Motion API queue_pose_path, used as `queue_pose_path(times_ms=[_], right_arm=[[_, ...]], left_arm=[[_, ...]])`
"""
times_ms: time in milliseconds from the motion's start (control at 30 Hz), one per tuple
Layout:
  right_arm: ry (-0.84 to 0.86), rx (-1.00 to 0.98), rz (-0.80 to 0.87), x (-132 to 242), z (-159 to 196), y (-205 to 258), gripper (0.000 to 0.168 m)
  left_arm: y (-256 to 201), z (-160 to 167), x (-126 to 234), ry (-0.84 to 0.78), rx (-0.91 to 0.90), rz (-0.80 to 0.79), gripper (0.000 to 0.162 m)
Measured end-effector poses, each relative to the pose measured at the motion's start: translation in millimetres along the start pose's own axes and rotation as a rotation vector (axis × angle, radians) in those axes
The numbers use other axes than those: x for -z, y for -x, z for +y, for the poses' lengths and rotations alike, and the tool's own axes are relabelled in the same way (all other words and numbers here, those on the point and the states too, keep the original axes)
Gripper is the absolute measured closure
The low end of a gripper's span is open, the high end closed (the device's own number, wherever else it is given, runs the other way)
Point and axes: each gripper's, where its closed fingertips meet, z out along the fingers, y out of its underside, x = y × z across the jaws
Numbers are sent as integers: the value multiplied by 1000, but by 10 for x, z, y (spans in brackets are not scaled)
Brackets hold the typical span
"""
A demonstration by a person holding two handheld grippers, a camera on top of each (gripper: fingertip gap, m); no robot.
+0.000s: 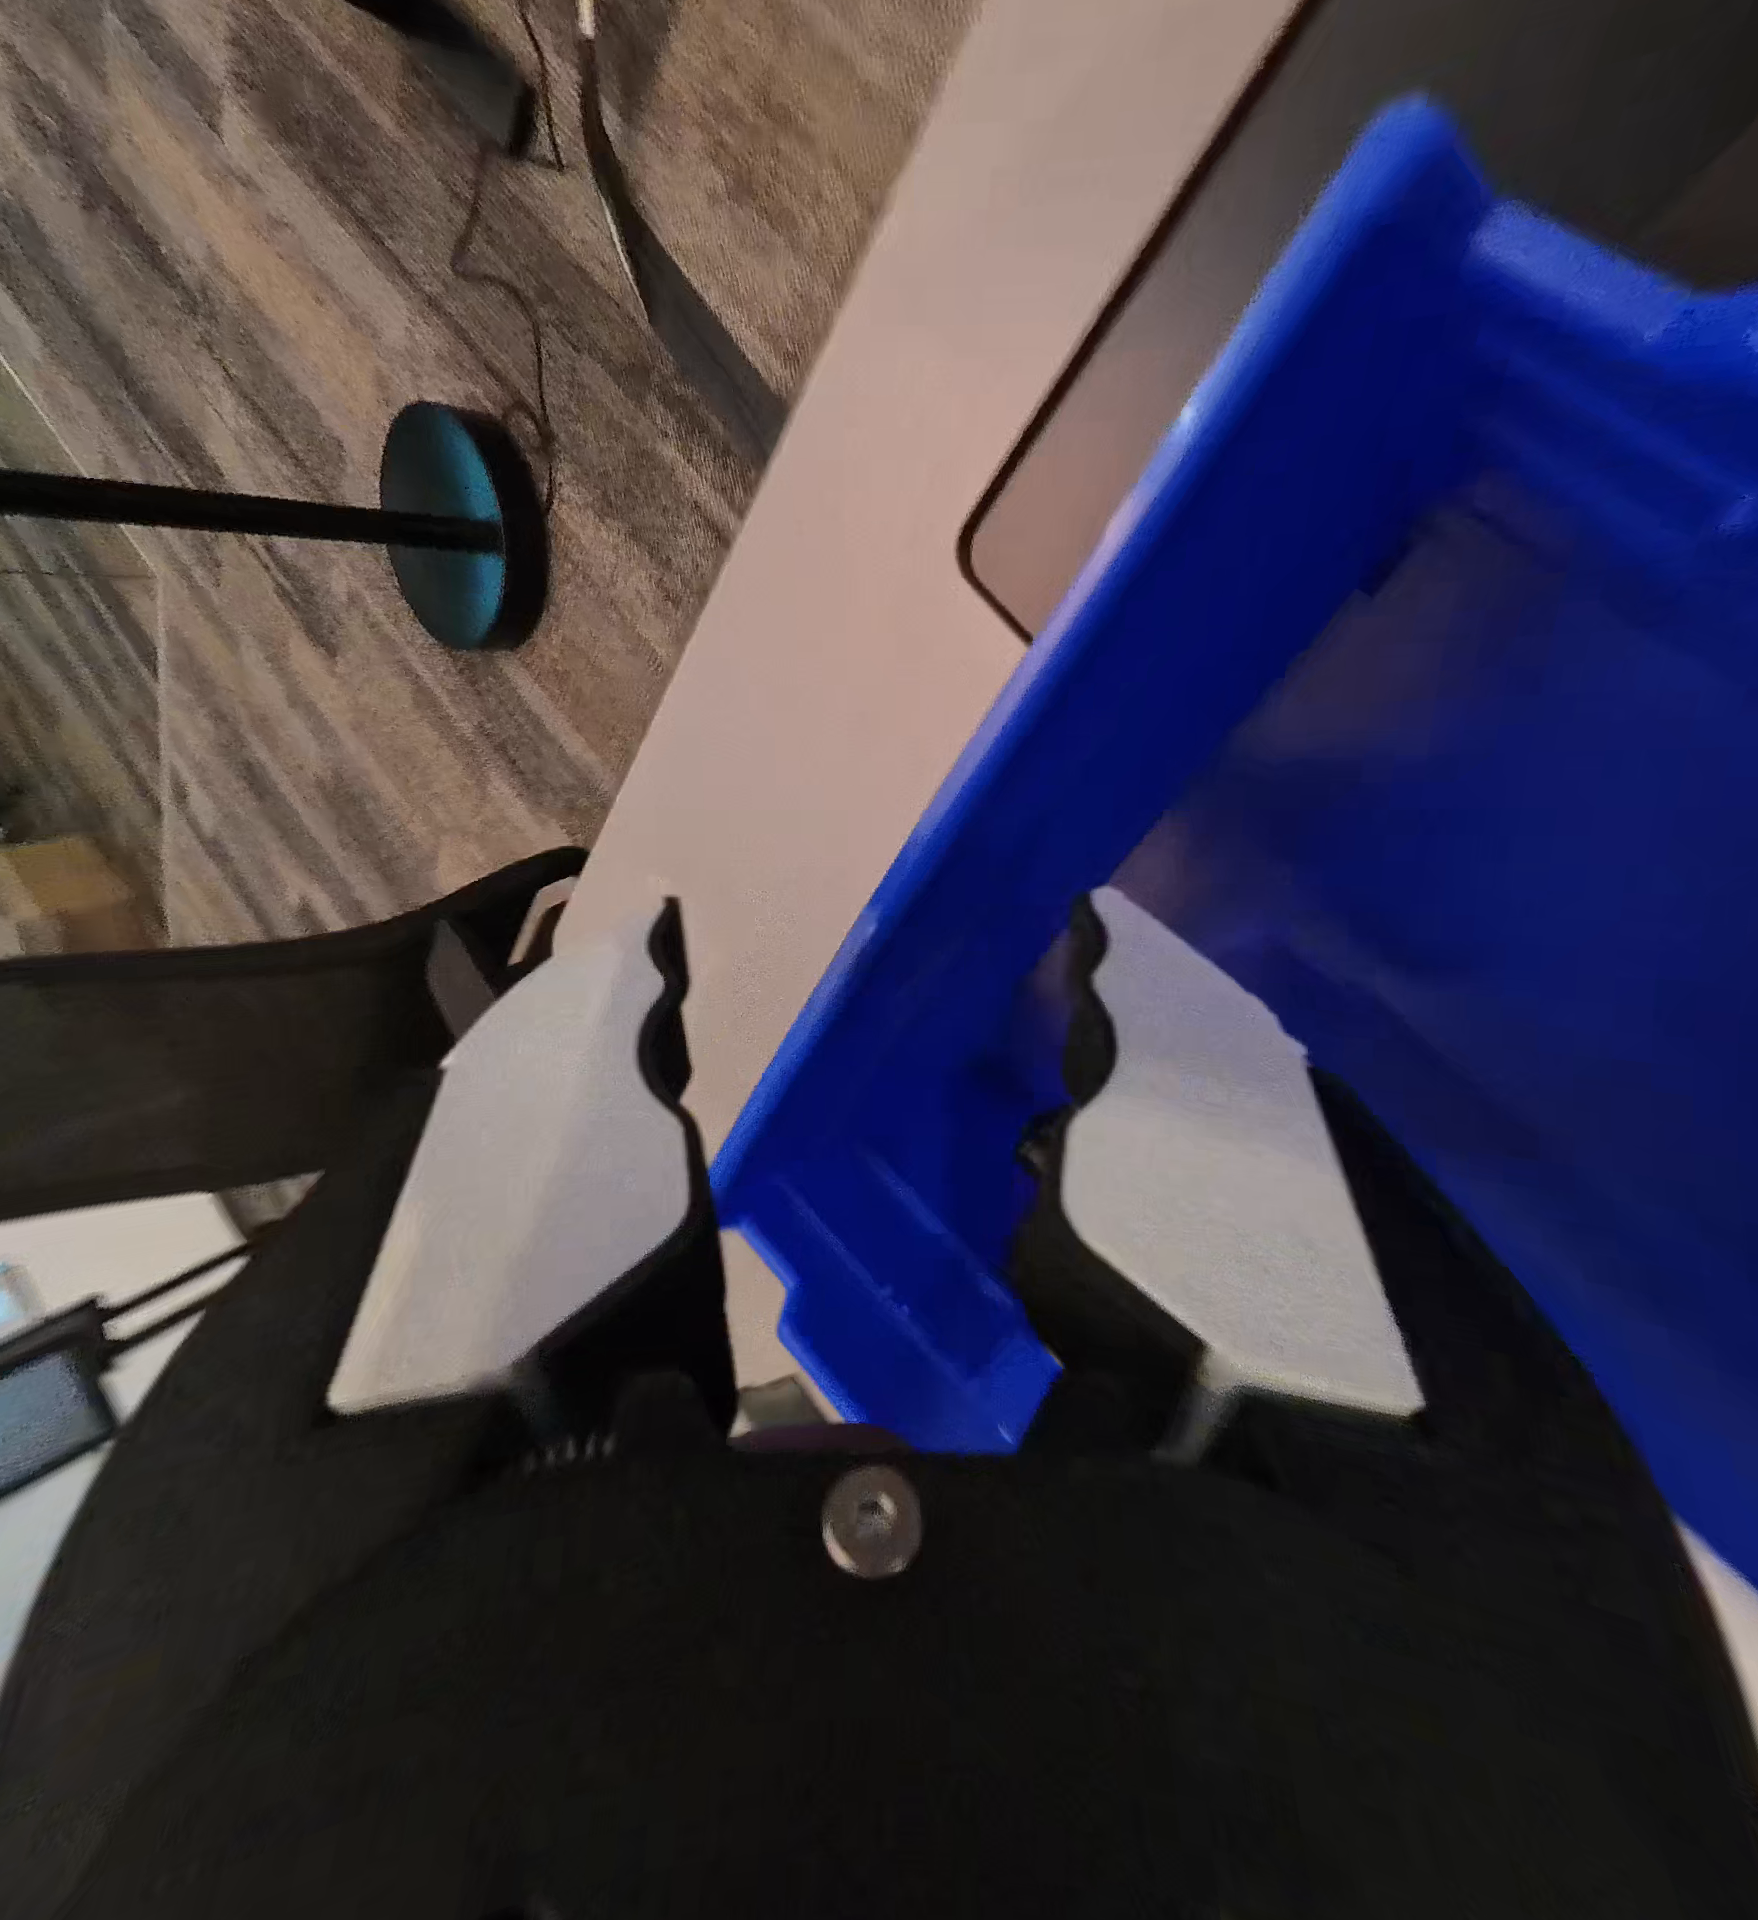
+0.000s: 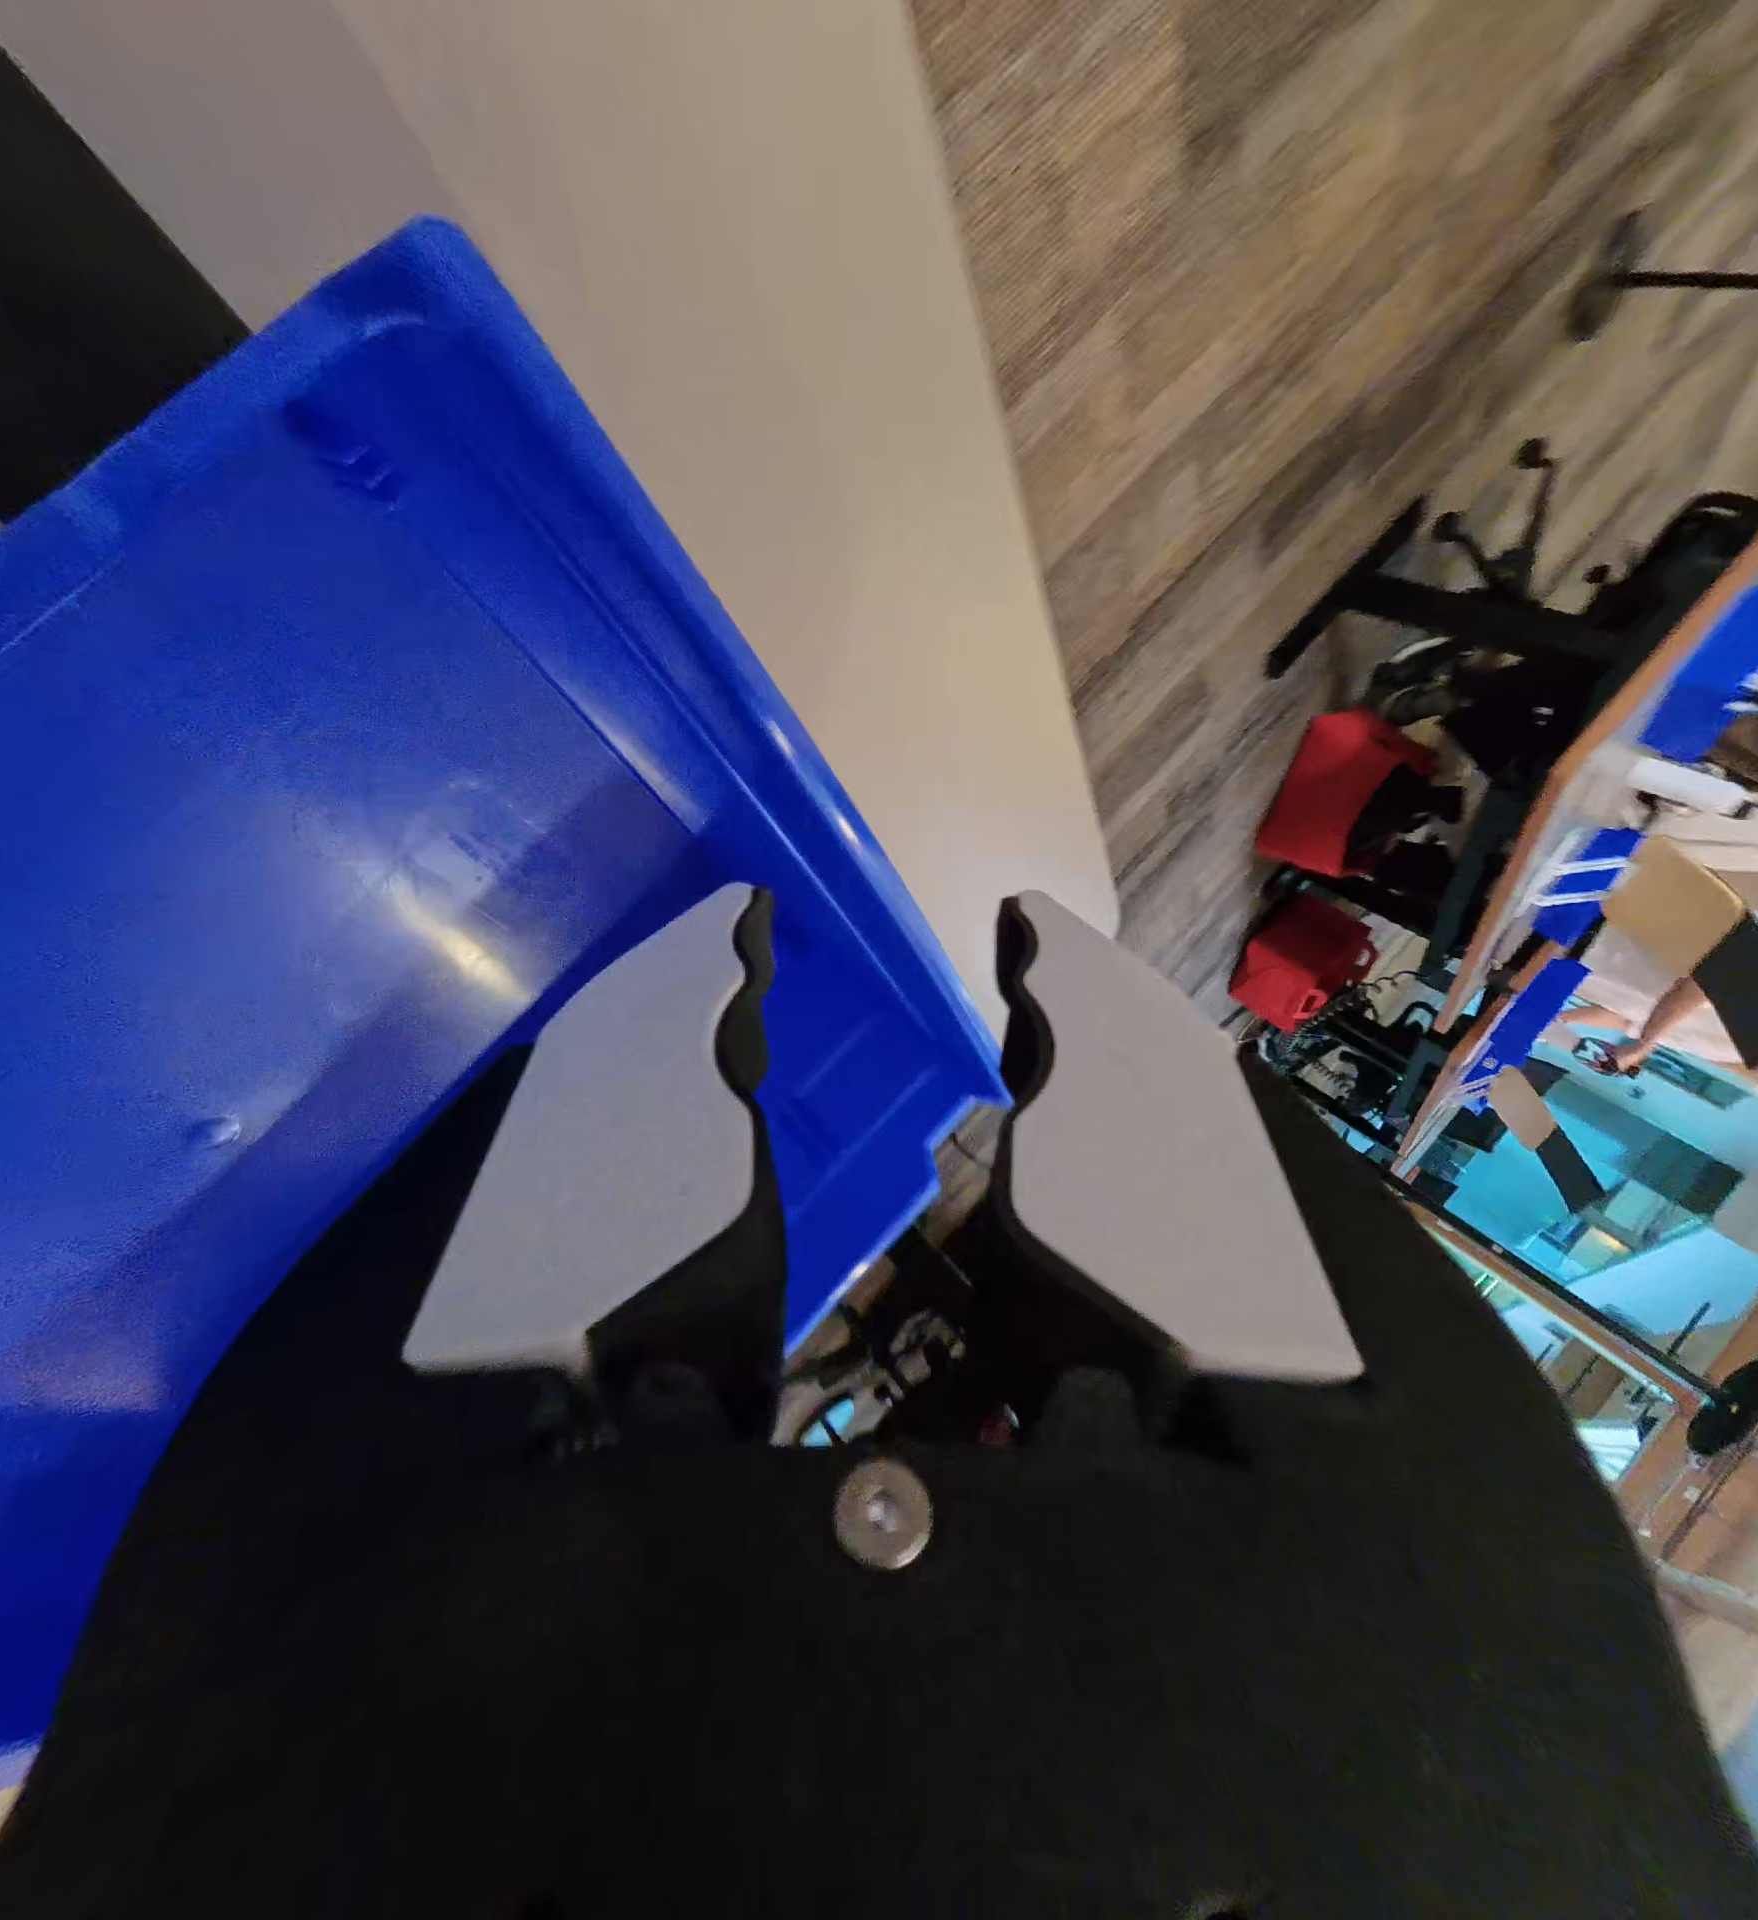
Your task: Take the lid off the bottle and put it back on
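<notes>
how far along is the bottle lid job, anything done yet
Done: nothing that these views show. No bottle or lid is in sight in either one. In hand: the left hand-held gripper and the right hand-held gripper are open, each straddling a side wall of the blue bin without clamping it. The bin stands on a white table. Left: finding the bottle, taking the lid off and putting it back.

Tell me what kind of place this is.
Probably an office or lab workspace: patterned carpet on the floor, a white table with a blue plastic bin on it, and farther desks bearing more blue bins, with rolling chairs beside them.
</notes>
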Motion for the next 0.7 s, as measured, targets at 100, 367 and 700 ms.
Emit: queue_pose_path(times_ms=[100,367,700], right_arm=[[-133,-131,26,516,93,-17,124],[-828,-332,-97,2290,103,981,167],[-1146,-260,-601,2679,-601,2890,165]], left_arm=[[57,64,406,-132,176,0,76],[-873,73,2059,-694,299,107,108],[-2941,-821,2593,-972,267,398,136]])
